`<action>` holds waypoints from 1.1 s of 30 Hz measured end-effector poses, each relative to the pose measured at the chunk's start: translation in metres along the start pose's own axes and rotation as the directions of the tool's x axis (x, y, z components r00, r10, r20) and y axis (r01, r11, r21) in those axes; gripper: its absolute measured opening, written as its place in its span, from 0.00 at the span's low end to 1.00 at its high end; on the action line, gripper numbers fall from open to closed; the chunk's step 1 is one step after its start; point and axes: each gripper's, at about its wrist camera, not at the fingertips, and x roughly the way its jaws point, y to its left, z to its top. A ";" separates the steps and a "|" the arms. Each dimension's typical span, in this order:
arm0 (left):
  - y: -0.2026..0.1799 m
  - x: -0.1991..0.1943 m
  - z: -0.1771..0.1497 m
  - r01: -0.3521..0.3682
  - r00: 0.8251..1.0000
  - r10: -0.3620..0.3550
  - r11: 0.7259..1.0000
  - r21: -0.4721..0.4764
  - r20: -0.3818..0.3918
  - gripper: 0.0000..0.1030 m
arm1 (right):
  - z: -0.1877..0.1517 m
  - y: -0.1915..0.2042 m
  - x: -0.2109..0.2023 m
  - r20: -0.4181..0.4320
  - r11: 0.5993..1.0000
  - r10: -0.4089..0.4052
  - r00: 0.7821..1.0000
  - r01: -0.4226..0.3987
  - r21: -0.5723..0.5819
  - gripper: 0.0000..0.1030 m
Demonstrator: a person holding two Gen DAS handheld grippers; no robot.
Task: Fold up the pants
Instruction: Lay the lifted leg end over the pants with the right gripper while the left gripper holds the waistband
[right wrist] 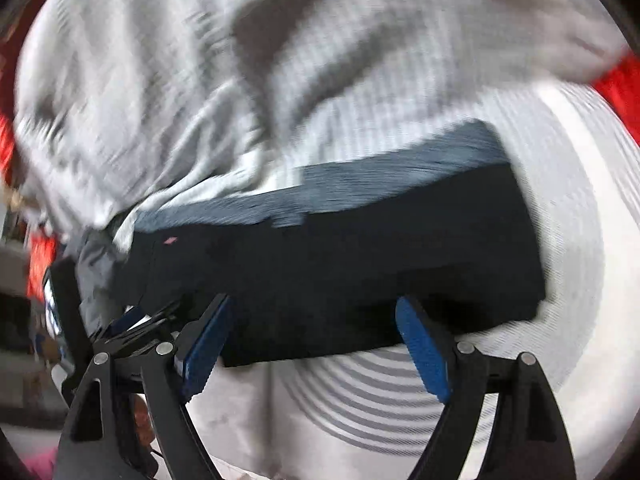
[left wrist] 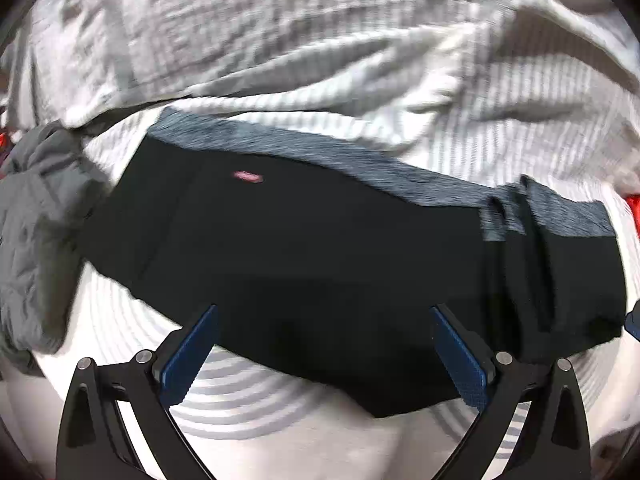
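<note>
Hovering with blue pads spread and nothing between them, the left gripper and right gripper point down at the folded black pants with a grey waistband just ahead, lying on the rumpled white striped sheet beyond.

Striped white sheet, grey garment

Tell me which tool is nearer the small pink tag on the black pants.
Left, probably. The left tool hangs open over the pants' near edge below the tag; the right tool is open farther along.
</note>
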 end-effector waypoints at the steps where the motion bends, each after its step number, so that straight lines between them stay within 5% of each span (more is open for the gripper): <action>1: -0.009 -0.001 0.002 0.020 1.000 -0.020 1.000 0.008 -0.002 1.00 | 0.002 -0.014 -0.004 0.002 0.999 -0.011 1.000 0.010 0.031 0.83; 8: -0.066 -0.012 0.016 0.123 0.992 -0.123 0.992 0.022 -0.008 1.00 | 0.034 -0.082 -0.018 -0.010 0.984 -0.075 0.997 0.076 0.160 0.83; 10: -0.088 -0.014 0.025 0.146 0.989 -0.146 0.989 0.027 0.002 1.00 | 0.051 -0.089 -0.020 -0.002 0.987 -0.087 0.996 0.086 0.139 0.75; 12: -0.103 -0.013 0.031 0.168 0.986 -0.168 0.985 0.027 0.005 1.00 | 0.068 -0.089 -0.014 -0.007 0.990 -0.079 0.997 0.080 0.115 0.49; 15: -0.133 -0.003 0.040 0.185 0.983 -0.185 0.982 0.049 -0.001 1.00 | 0.092 -0.093 0.001 -0.033 0.994 -0.030 0.999 0.033 0.104 0.35; 21: -0.154 0.025 0.035 0.180 0.983 -0.177 0.981 0.066 -0.046 1.00 | 0.119 -0.075 0.042 -0.100 0.998 -0.054 0.994 0.050 -0.042 0.35; 24: -0.147 0.048 0.014 0.159 0.982 -0.152 0.986 0.056 -0.114 1.00 | 0.108 -0.070 0.054 -0.116 0.993 -0.077 0.990 0.066 -0.100 0.35; 29: -0.127 0.059 -0.003 0.231 0.964 -0.236 0.971 -0.059 -0.125 1.00 | 0.082 -0.066 0.065 -0.127 0.977 -0.106 0.986 0.080 -0.197 0.35; 33: -0.131 0.053 -0.001 0.199 0.971 -0.201 0.980 -0.026 -0.132 1.00 | 0.083 -0.063 0.064 -0.145 0.971 -0.113 0.983 0.078 -0.224 0.38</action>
